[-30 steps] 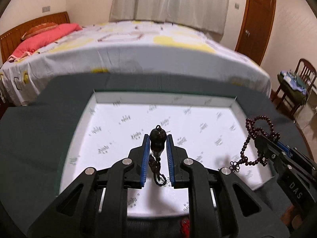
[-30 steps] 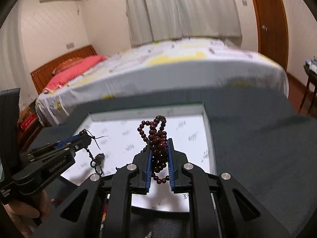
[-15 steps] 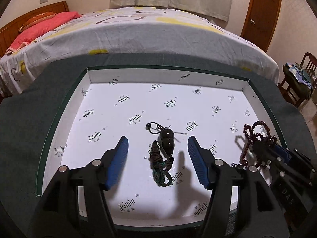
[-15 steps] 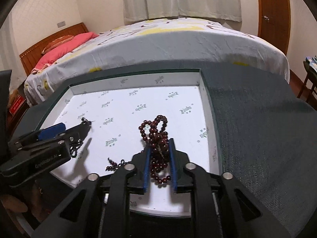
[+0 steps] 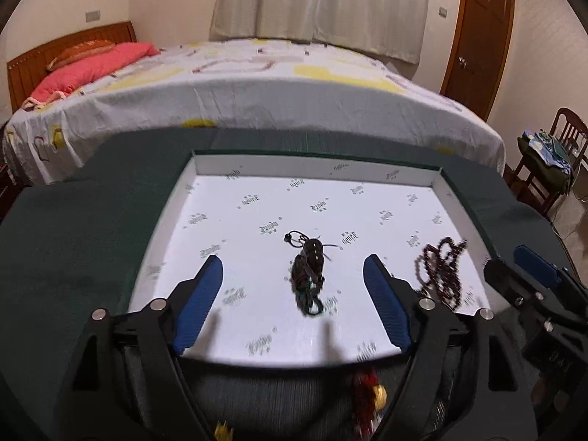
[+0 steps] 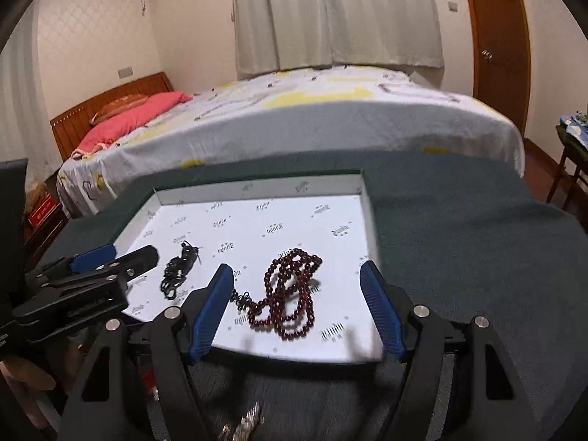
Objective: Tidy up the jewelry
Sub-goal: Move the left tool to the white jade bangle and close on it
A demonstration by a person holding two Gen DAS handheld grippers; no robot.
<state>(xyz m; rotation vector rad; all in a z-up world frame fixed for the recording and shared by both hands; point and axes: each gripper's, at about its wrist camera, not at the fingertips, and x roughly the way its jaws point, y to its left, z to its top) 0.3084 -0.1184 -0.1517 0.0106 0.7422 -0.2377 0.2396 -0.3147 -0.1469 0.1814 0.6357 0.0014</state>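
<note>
- The left hand-held gripper [image 5: 292,301] is seen with jaws opening; the dark pendant with cord [image 5: 308,275] lies released between them, untouched, on the white tray [image 5: 257,169].
- The right hand-held gripper [image 6: 297,305] is likewise opening, with the red bead strand [image 6: 290,294] loose on the tray floor between its pads.
- Loose loops could be snagged by a fingertip on withdrawal and dragged out.
- Further pieces, blurred, lie on the bench [image 6: 459,239] just behind both grippers and could be knocked.
</note>
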